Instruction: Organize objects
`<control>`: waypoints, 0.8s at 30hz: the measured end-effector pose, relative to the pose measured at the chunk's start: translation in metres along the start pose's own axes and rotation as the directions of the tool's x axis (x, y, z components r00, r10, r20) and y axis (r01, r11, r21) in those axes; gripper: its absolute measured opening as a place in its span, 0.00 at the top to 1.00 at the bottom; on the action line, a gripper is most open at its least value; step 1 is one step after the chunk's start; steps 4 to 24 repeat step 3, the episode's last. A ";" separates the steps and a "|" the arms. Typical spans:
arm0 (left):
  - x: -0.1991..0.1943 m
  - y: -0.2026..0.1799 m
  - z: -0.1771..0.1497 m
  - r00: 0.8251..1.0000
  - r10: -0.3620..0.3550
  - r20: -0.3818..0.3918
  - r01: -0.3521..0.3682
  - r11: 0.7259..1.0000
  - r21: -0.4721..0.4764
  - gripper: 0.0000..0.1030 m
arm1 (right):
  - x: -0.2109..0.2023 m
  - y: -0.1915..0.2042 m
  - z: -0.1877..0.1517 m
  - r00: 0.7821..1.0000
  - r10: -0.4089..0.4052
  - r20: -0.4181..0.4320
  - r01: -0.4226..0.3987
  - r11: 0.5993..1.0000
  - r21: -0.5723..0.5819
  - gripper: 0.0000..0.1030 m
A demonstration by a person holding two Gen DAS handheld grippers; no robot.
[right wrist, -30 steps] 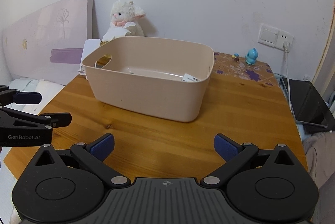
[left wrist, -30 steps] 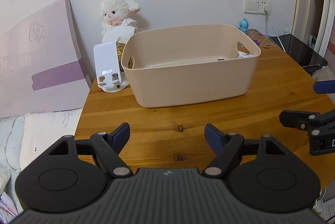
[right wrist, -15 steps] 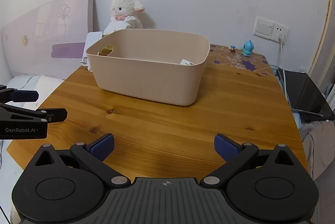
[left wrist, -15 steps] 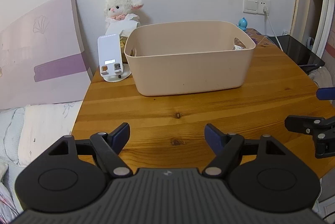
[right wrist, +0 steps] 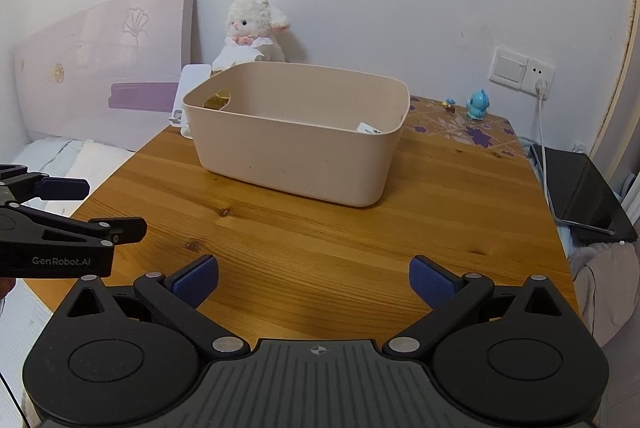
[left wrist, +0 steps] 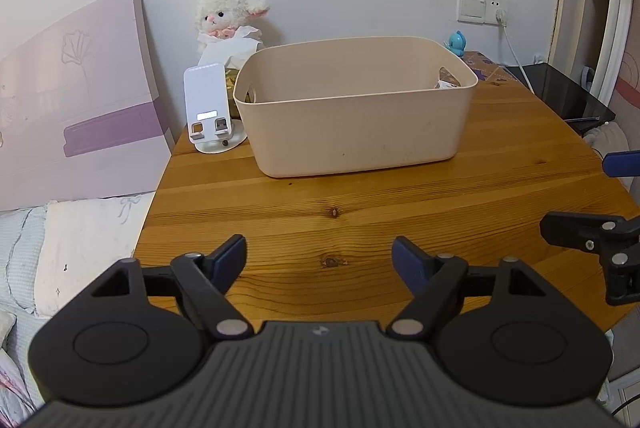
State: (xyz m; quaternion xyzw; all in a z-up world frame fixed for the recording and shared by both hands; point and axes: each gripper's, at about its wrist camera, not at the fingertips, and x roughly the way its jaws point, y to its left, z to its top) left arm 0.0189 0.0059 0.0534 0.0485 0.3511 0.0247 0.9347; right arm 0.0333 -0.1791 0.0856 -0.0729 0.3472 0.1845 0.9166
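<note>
A beige plastic bin [left wrist: 360,115] stands at the back of the wooden table [left wrist: 360,211]; it also shows in the right wrist view [right wrist: 296,143]. A small white packet [right wrist: 370,128] lies inside at its right end. My left gripper [left wrist: 320,256] is open and empty over the table's near edge. My right gripper [right wrist: 314,278] is open and empty, also over the near edge, to the right of the left one. Both are well short of the bin.
A white phone stand [left wrist: 210,109] and a plush lamb [left wrist: 228,19] sit behind the bin's left end. A blue figurine [right wrist: 478,103] stands at the back right near a wall socket [right wrist: 524,71]. A black device [right wrist: 580,191] lies off the right edge. A bed [left wrist: 60,236] is on the left.
Both grippers have drawn back from the bin, which looks smaller and farther. Both stay open and empty.
</note>
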 end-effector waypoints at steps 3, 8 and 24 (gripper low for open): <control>0.001 0.004 0.000 1.000 -0.003 0.007 0.003 1.000 -0.012 0.16 | 0.001 0.002 0.000 1.000 0.006 0.001 -0.006 1.000 -0.002 0.00; 0.001 0.004 0.000 1.000 -0.003 0.007 0.003 1.000 -0.012 0.16 | 0.001 0.002 0.000 1.000 0.006 0.001 -0.006 1.000 -0.002 0.00; 0.001 0.004 0.000 1.000 -0.003 0.007 0.003 1.000 -0.012 0.16 | 0.001 0.002 0.000 1.000 0.006 0.001 -0.006 1.000 -0.002 0.00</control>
